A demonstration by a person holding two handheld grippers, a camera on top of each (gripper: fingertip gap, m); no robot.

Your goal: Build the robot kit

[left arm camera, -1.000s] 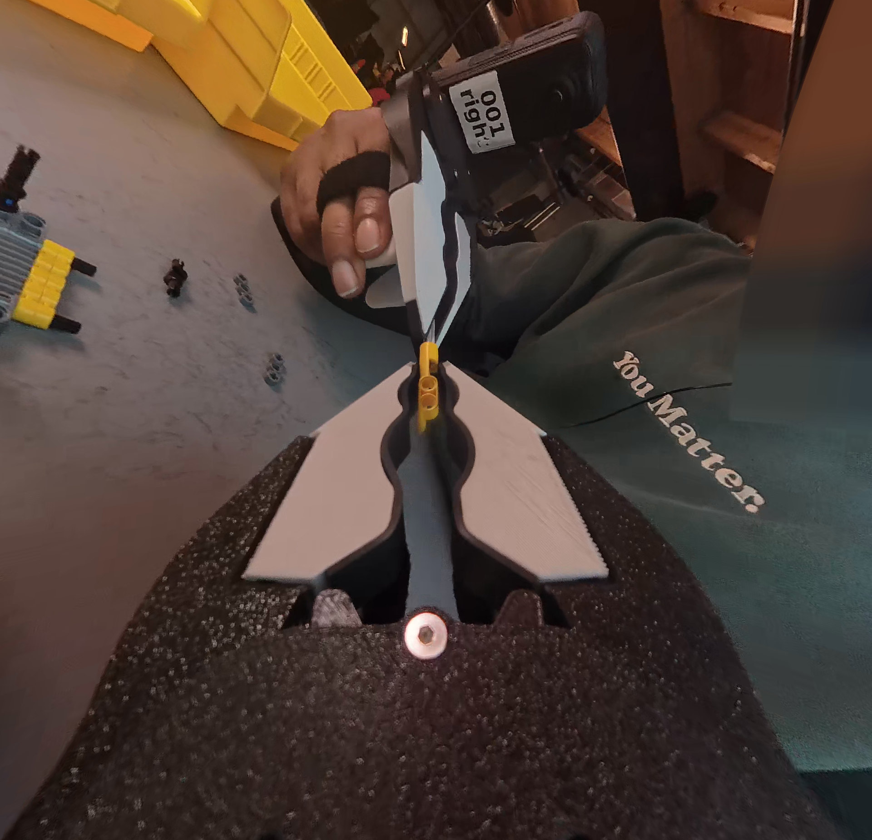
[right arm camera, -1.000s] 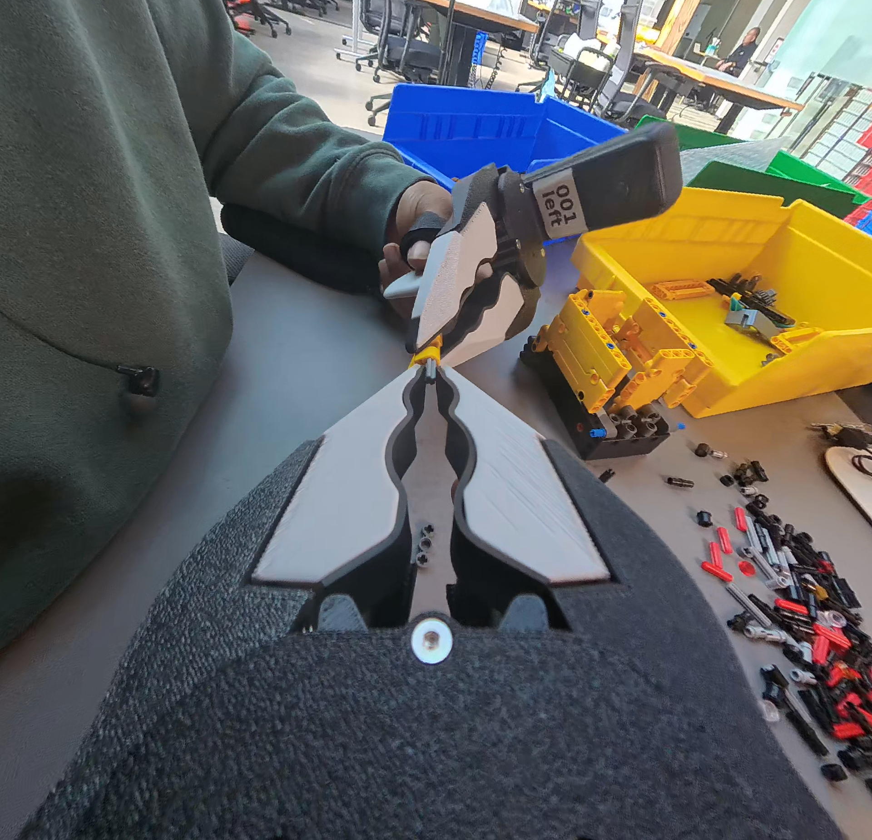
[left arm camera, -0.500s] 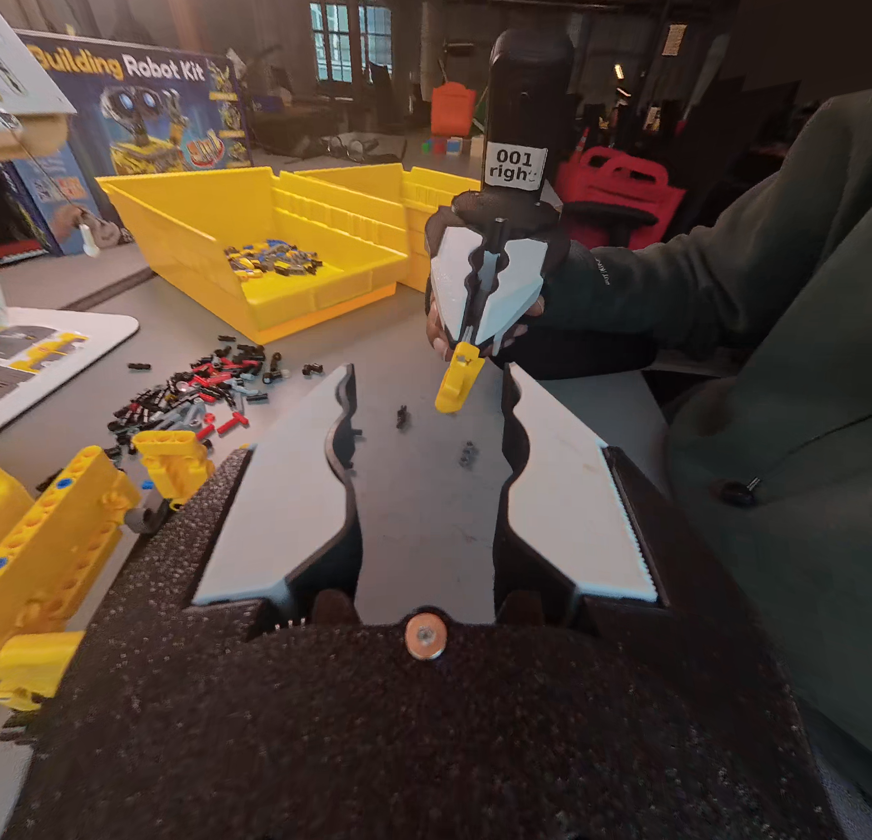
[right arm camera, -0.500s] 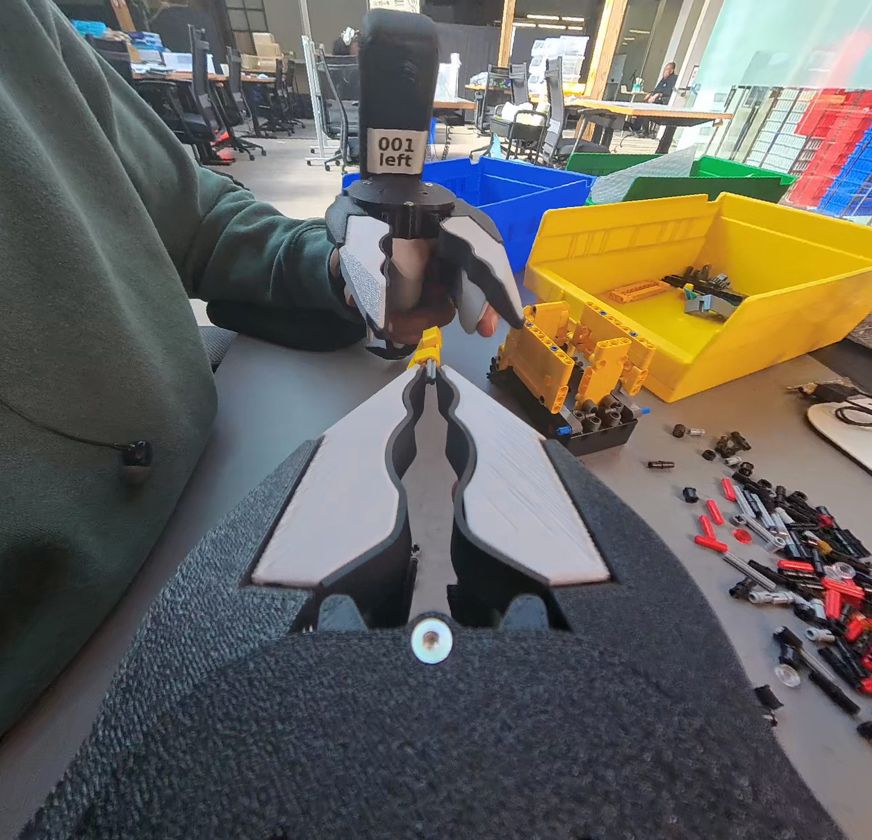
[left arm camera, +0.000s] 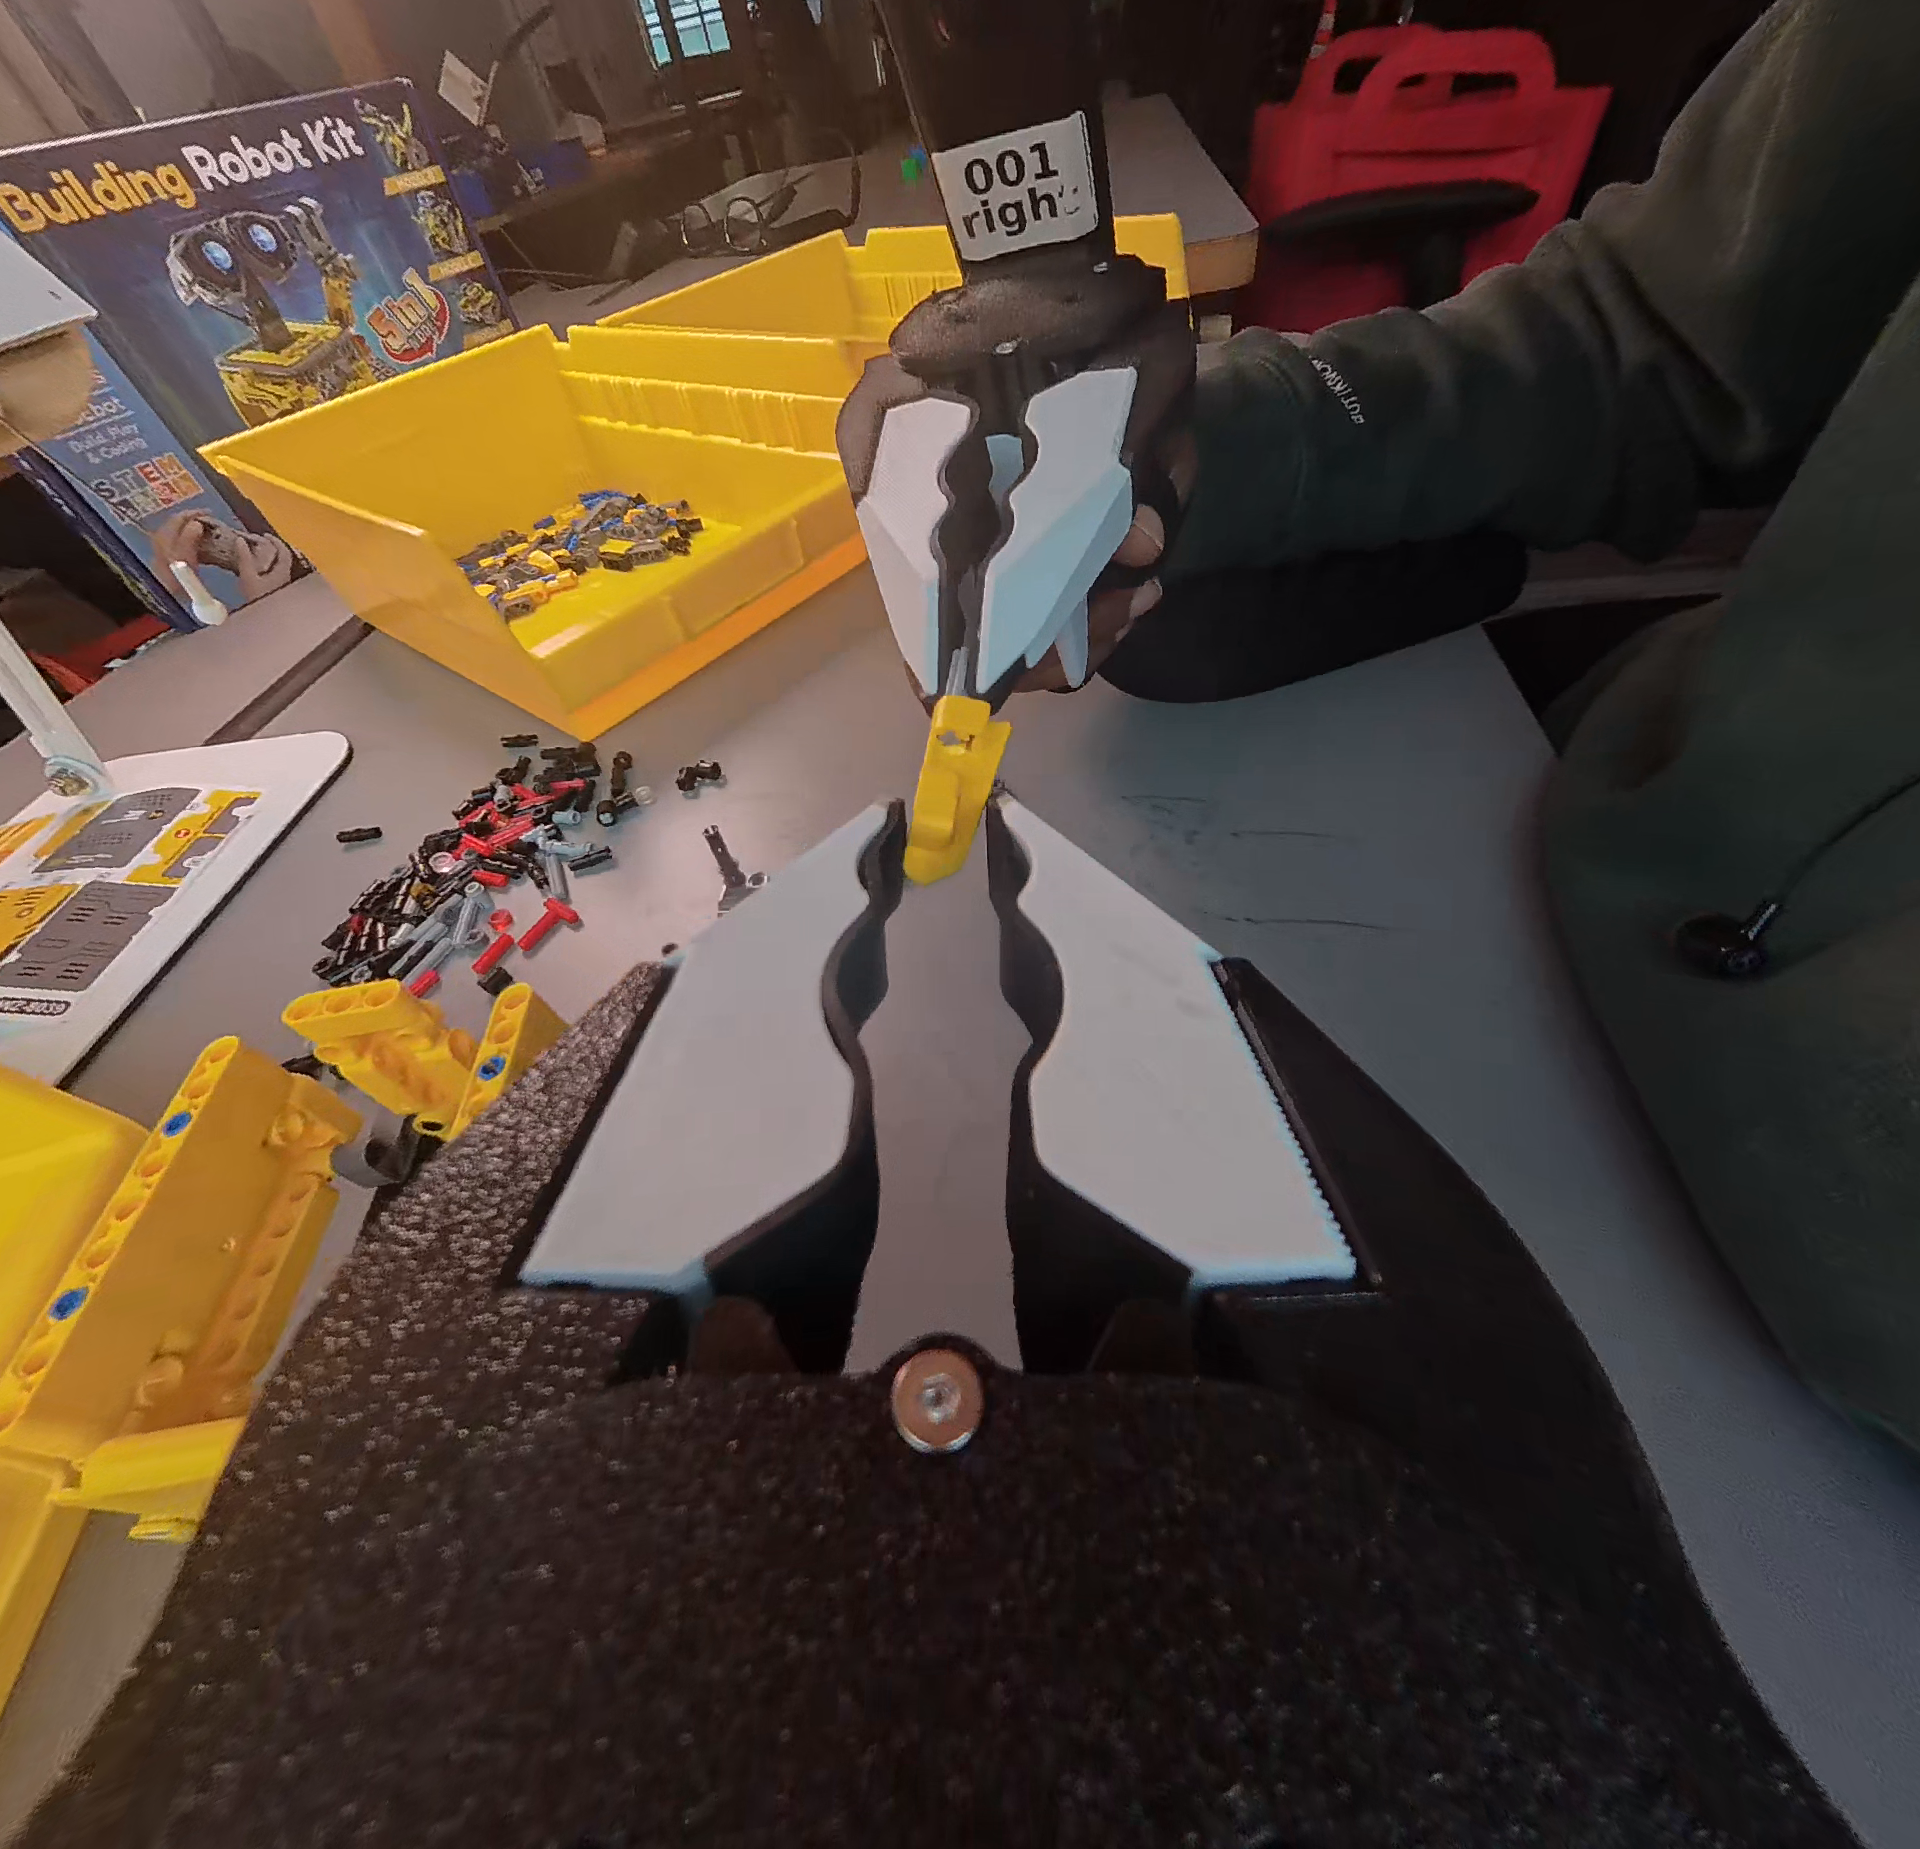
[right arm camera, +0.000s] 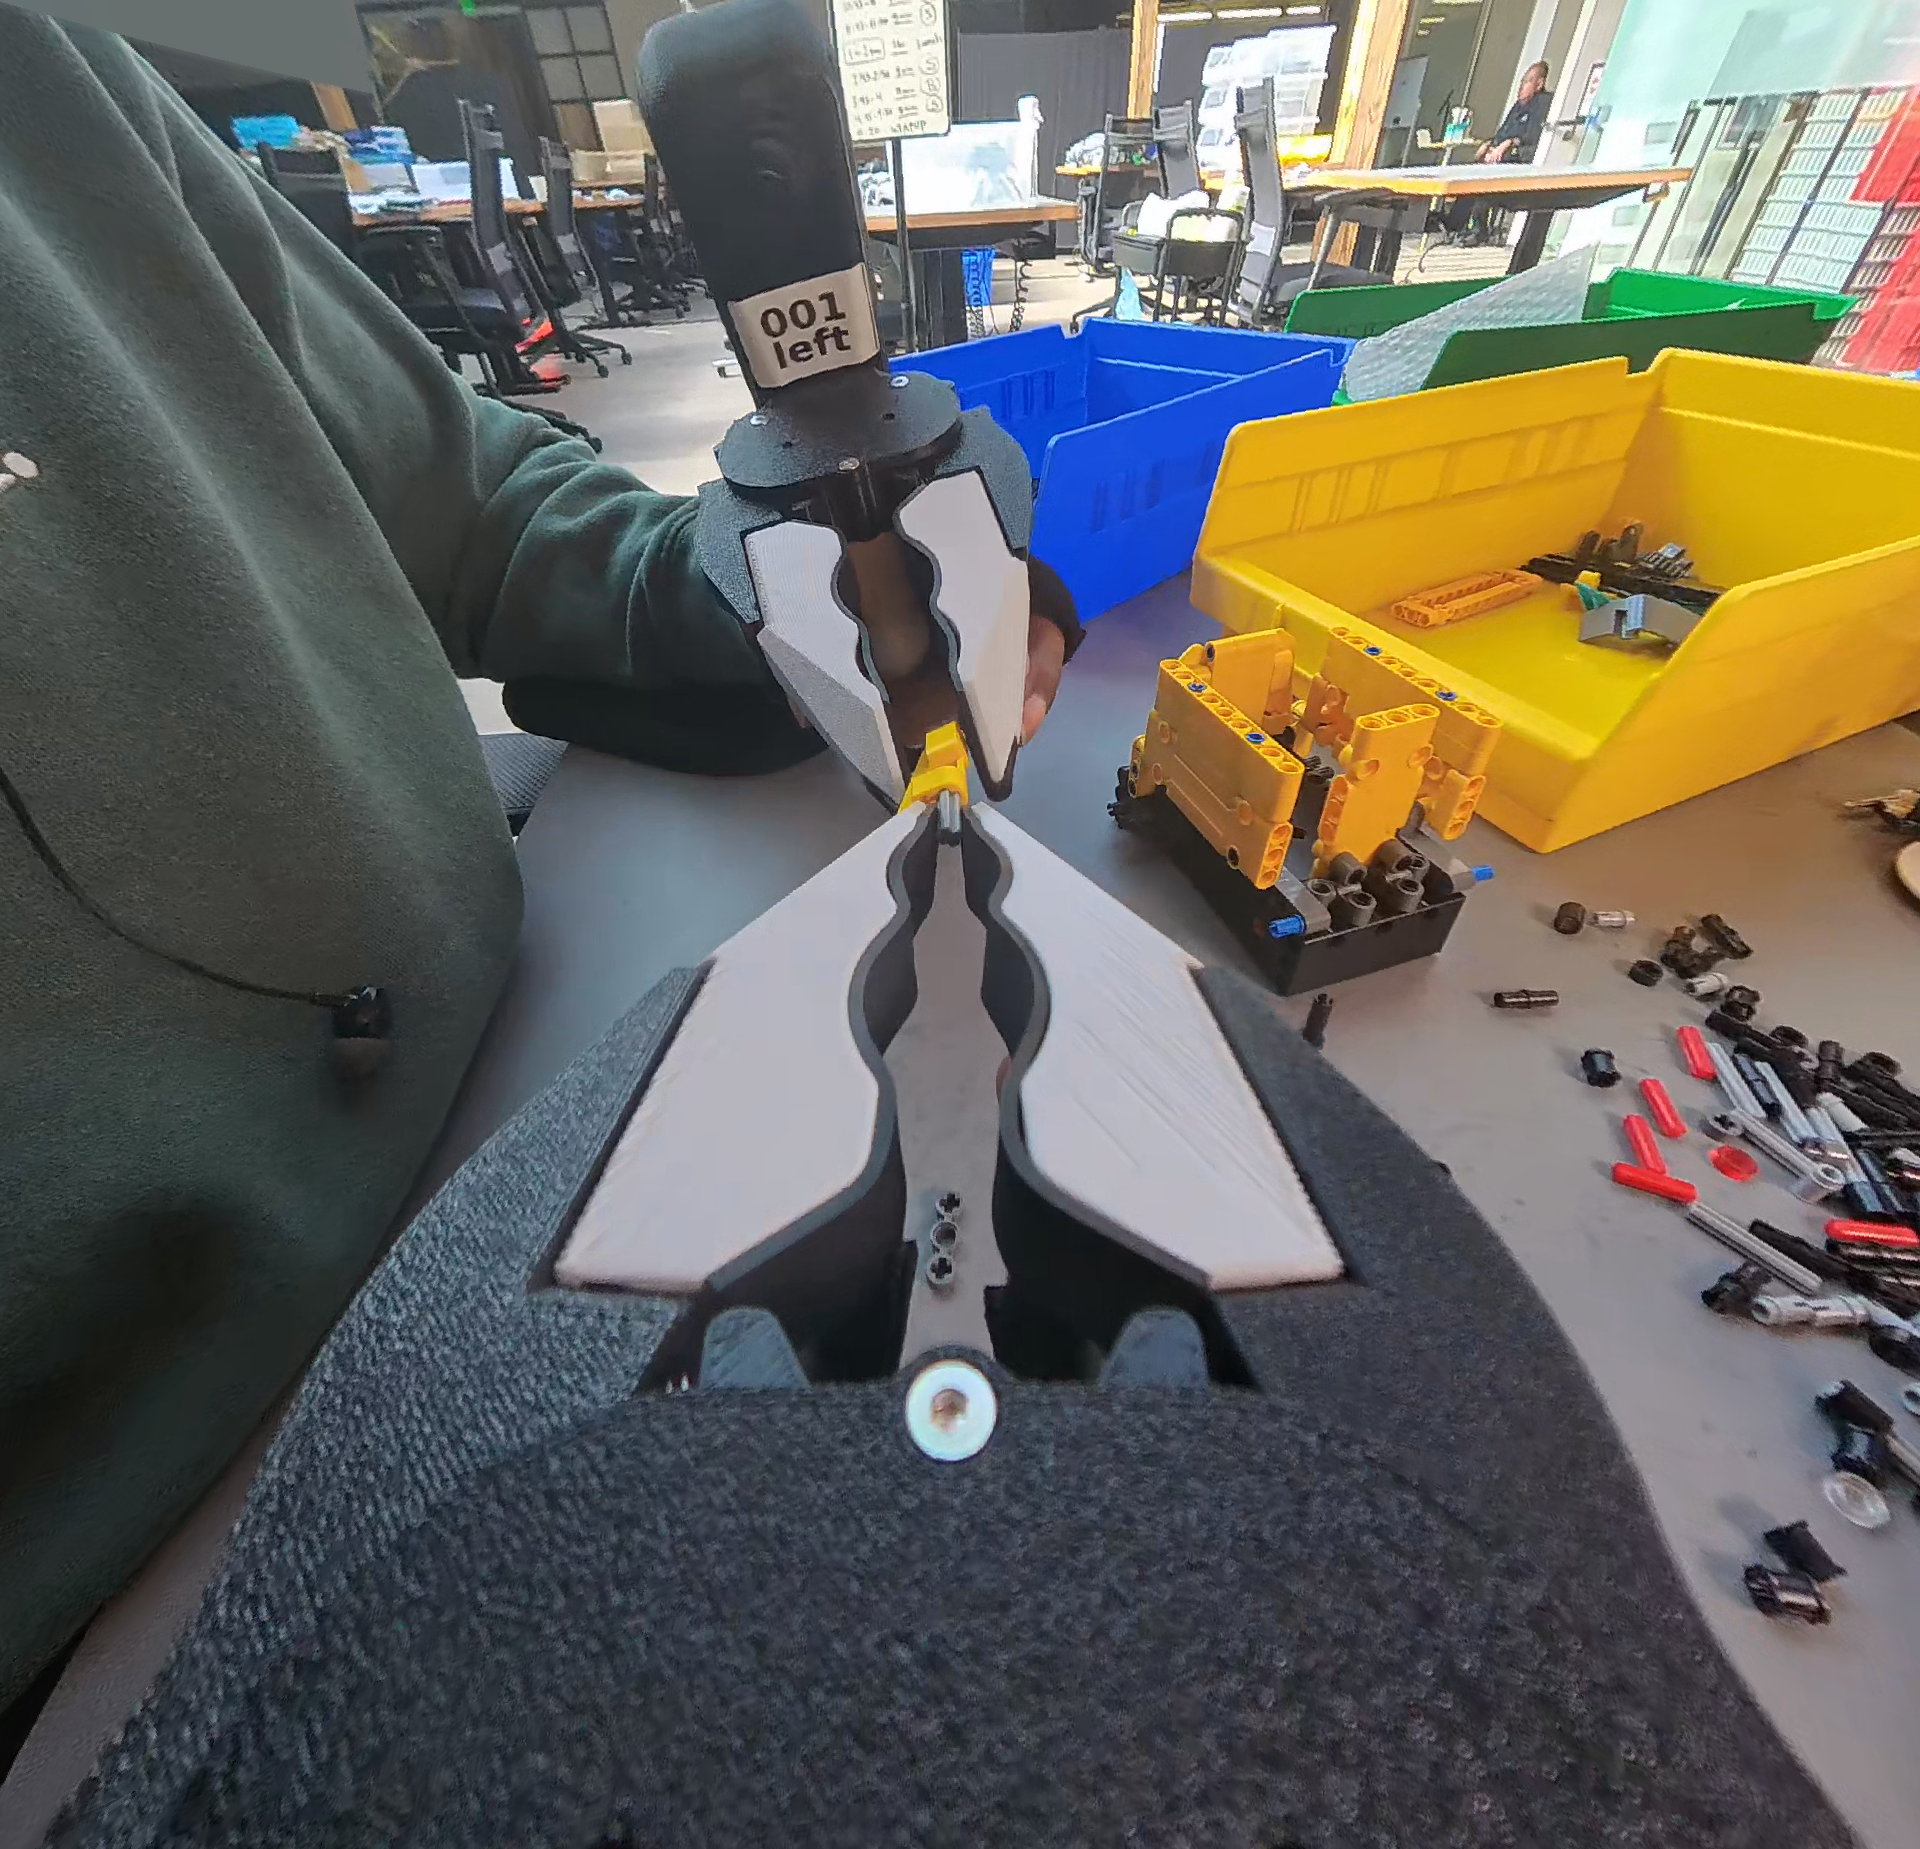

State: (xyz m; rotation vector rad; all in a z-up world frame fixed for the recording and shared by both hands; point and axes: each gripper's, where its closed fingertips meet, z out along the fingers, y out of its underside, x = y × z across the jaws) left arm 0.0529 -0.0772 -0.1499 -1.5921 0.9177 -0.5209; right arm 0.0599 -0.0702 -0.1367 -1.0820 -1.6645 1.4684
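In the left wrist view my left gripper (left arm camera: 945,817) is shut on the lower end of a small yellow beam piece (left arm camera: 951,791), held above the grey table (left arm camera: 1299,864). My right gripper (left arm camera: 961,682) comes down from above, shut on a thin grey pin (left arm camera: 956,669) at the piece's top. In the right wrist view my right gripper (right arm camera: 945,828) pinches the grey pin (right arm camera: 948,820), and the left gripper (right arm camera: 940,776) holds the yellow piece (right arm camera: 940,755) just beyond it. A hand holds each gripper.
A yellow and black brick model (right arm camera: 1299,781) stands to the right, with loose black, red and grey pins (right arm camera: 1787,1124) beside it. Yellow bin (right arm camera: 1351,511) and blue bin (right arm camera: 1143,428) stand behind. A small grey connector (right arm camera: 943,1238) lies below my right fingers. An instruction sheet (left arm camera: 125,864) lies left. Left and right tips are no more than a few centimetres apart.
Half a second ago my left gripper was open and apart from the yellow piece. Now it has closed on the piece, which the right gripper still holds by its pin.
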